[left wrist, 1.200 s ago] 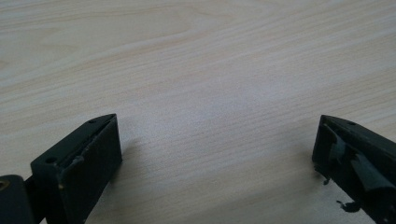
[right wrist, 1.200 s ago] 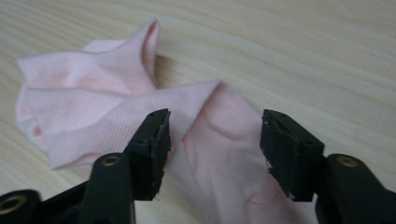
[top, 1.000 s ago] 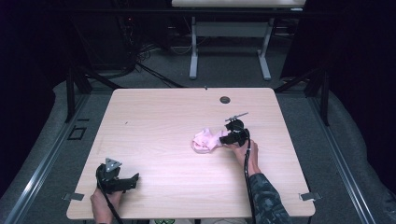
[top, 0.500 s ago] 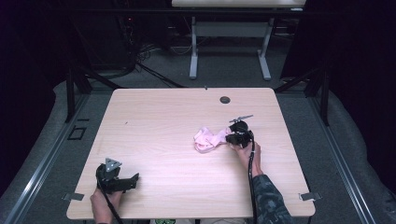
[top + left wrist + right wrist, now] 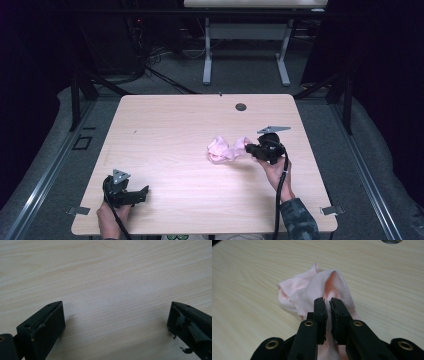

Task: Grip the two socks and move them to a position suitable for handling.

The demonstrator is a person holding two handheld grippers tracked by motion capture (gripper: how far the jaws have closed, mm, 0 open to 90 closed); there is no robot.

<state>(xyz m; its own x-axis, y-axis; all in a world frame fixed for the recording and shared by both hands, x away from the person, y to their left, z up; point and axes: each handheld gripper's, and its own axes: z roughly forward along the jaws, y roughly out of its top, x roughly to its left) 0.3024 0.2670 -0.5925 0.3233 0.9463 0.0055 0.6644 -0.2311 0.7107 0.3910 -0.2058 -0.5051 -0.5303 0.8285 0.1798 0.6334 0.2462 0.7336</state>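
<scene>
A crumpled pink cloth (image 5: 225, 149) lies on the light wooden table (image 5: 170, 125), right of its middle. My right gripper (image 5: 249, 148) has just been closing, and its jaws are now shut on the cloth's right end. That end is lifted and drawn toward the hand. In the right gripper view the pink cloth (image 5: 319, 290) is pinched between the two black jaws of the right gripper (image 5: 329, 301). My left gripper (image 5: 144, 193) rests at the table's front left corner. In the left gripper view the left gripper (image 5: 115, 306) stands open over bare wood.
A round dark cable hole (image 5: 241, 106) sits in the tabletop near the far edge and also shows in the right gripper view (image 5: 390, 241). Behind the table stands another table's white frame (image 5: 207, 55), among cables on the floor. Dark curtains close off both sides.
The right gripper has closed on the cloth, then risen and moved right, pulling the cloth's right end out with it. The left gripper has stayed still.
</scene>
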